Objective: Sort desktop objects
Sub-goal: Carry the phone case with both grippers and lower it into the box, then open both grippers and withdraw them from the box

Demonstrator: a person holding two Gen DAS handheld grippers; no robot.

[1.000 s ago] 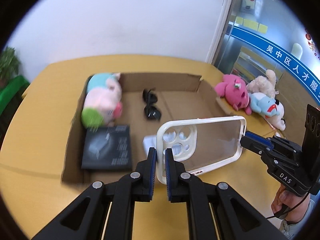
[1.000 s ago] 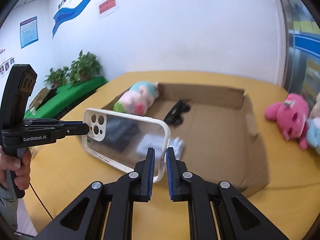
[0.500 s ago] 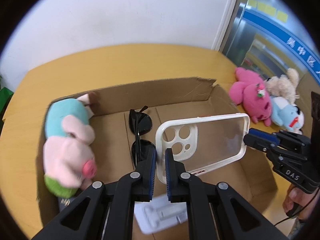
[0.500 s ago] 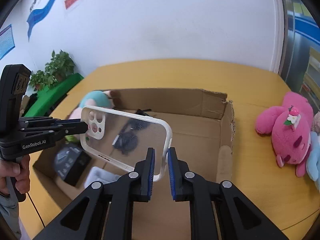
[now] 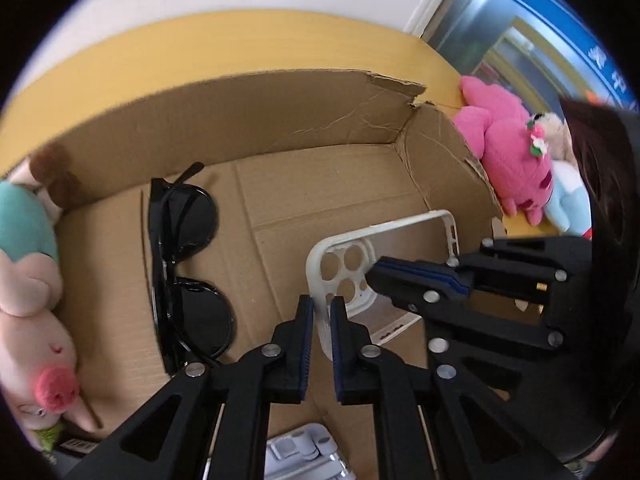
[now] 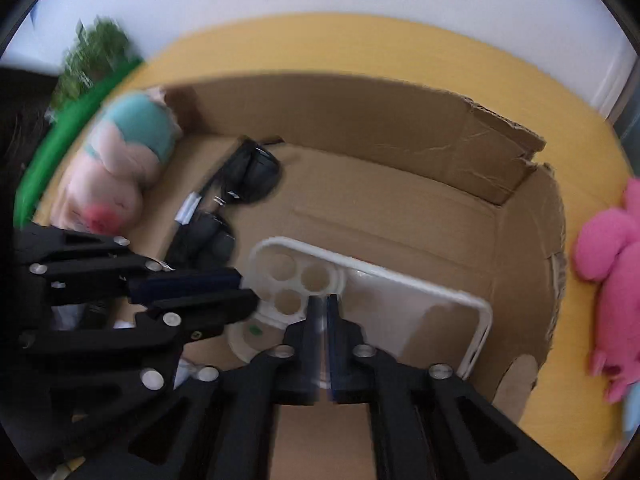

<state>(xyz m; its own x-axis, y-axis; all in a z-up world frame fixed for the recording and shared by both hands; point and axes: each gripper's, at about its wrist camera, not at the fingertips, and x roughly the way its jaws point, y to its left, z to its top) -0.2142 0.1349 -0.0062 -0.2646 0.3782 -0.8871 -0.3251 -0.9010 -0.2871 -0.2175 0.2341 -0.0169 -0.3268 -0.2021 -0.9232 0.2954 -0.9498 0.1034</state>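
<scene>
A clear phone case (image 5: 451, 236) with a white rim hangs low inside the cardboard box (image 5: 280, 120), tilted over its floor. My left gripper (image 5: 322, 304) is shut on the rim at the case's camera-hole end. My right gripper (image 6: 320, 304) is closing tight on the clear back of the phone case (image 6: 400, 280), just beside the camera holes. Each gripper shows in the other's view: the right gripper (image 5: 374, 276) comes in from the right, the left gripper (image 6: 248, 292) from the left.
In the box lie black sunglasses (image 5: 184, 272), a pink and teal plush pig (image 5: 28, 280) by the left wall, and a white stand (image 5: 304, 456) near the front. A pink plush (image 5: 512, 160) sits outside on the yellow table (image 5: 240, 40).
Both grippers carried the case forward and down into the box, tipping to point more steeply down. The right gripper's hold has shifted from the case's far end to beside the camera holes.
</scene>
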